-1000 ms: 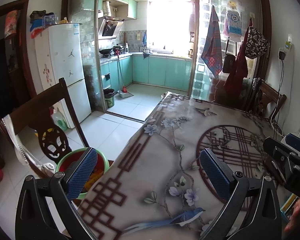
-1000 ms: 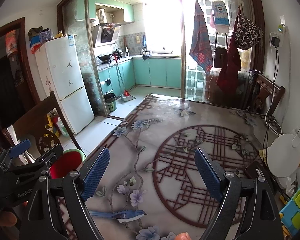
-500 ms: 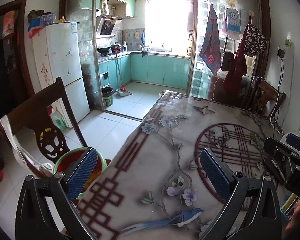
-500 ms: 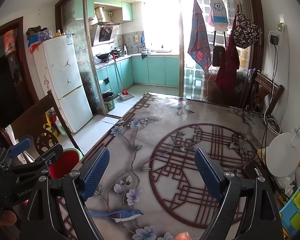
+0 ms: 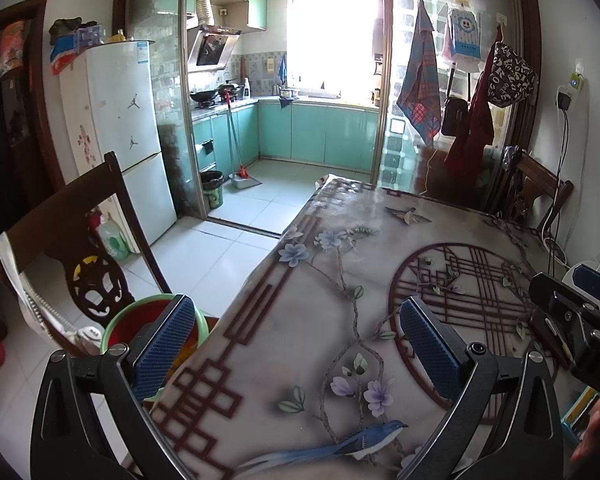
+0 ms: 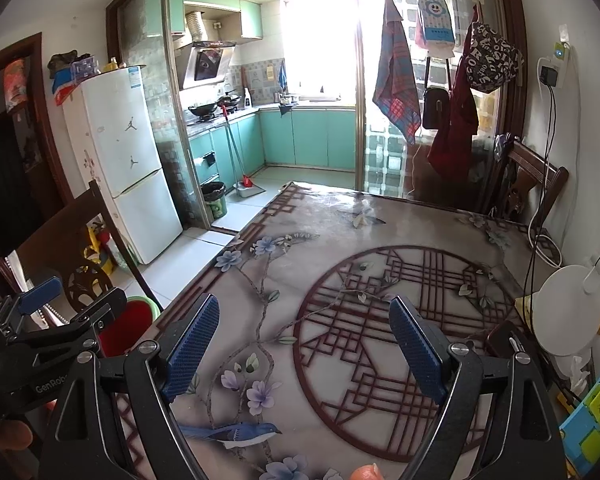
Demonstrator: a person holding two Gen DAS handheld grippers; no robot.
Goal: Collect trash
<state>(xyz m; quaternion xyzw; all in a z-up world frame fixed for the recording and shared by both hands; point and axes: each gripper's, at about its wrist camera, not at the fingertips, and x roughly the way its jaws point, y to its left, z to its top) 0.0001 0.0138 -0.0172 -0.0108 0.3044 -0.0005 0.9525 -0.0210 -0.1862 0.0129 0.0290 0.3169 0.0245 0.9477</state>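
Note:
My left gripper is open and empty, held above the left edge of the patterned table. My right gripper is open and empty above the table's front middle. A red bin with a green rim stands on the floor beside the table, under the left gripper's left finger; it also shows in the right wrist view. Something yellow lies inside it. No loose trash shows on the table top. The left gripper's body appears at the left of the right wrist view.
A wooden chair stands left of the table, another at the far right. A white round device, a dark phone-like object and colourful items sit at the table's right edge. A fridge stands left.
Both grippers have drifted slightly; the view has shifted a little toward the table. Both stay open and empty.

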